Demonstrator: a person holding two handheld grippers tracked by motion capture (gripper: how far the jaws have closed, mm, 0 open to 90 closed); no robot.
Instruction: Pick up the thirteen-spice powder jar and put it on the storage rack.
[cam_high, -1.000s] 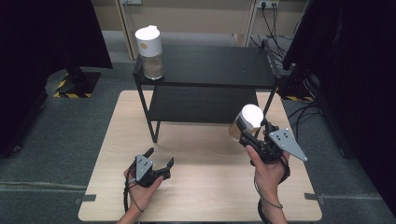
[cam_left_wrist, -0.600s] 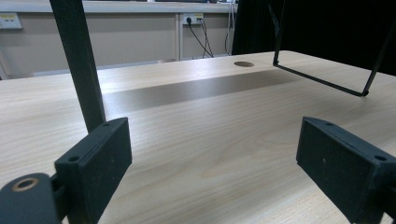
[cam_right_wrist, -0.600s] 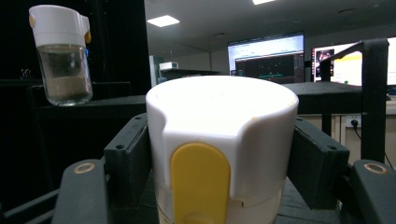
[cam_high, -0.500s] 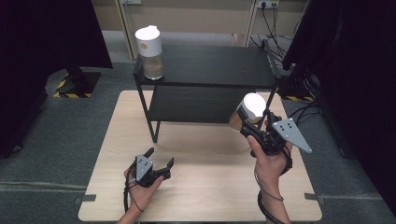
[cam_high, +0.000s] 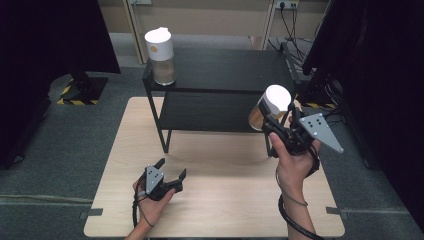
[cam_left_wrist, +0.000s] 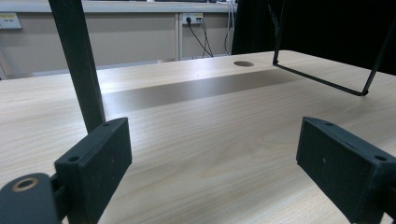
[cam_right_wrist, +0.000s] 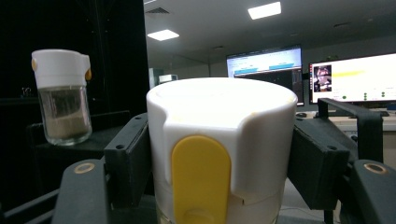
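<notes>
- Two jars: right claw (cam_high: 274, 122) is clamped on one white-capped jar (cam_high: 270, 106), lifted at the right.
- Second jar (cam_high: 161, 56) stands on the shelf (cam_high: 225, 70) — far left.
- Left claw (cam_high: 170, 172) — jaws apart, low over the worktop (cam_high: 225, 165).

Hidden and cut-off parts

Between the right gripper's jaws, the held jar (cam_right_wrist: 219, 154) is cut off at the bottom edge, its body below the white lid hidden. Beyond the left gripper's jaws, the black shelf leg (cam_left_wrist: 77, 60) runs out past the top edge.
</notes>
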